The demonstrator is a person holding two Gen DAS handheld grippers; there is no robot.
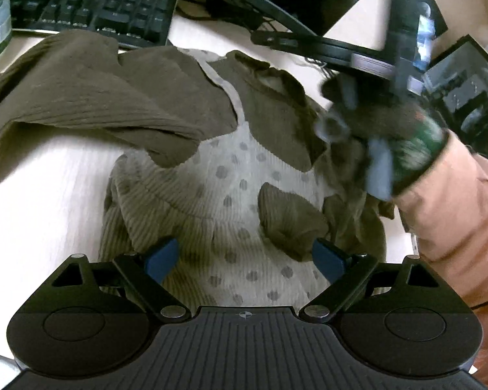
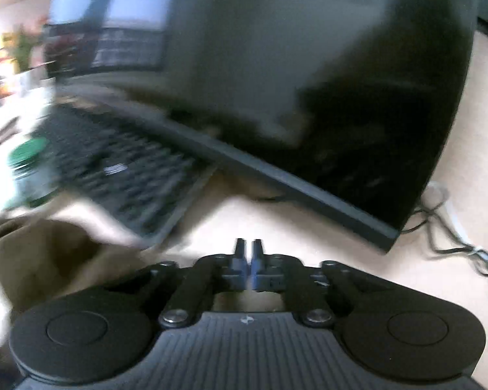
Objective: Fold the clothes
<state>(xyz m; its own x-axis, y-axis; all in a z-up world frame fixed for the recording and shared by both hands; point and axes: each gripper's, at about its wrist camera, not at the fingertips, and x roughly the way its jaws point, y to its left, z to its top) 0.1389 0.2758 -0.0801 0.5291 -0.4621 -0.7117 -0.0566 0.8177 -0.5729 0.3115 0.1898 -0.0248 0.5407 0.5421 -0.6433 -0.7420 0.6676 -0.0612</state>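
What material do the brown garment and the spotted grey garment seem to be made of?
Brown garment: probably a soft ribbed knit, matte; fine parallel ridges show and it drapes in loose folds. Spotted grey garment: also looks like a ribbed knit, matte, with darker dots. The fibre itself cannot be told.

In the right wrist view the keyboard (image 2: 120,175) and green-lidded jar (image 2: 29,169) at nine o'clock are smeared beyond reading, and the brown cloth (image 2: 48,256) runs off at eight o'clock. In the left wrist view, the right gripper (image 1: 351,123) at three o'clock is blurred; its grip cannot be judged there.
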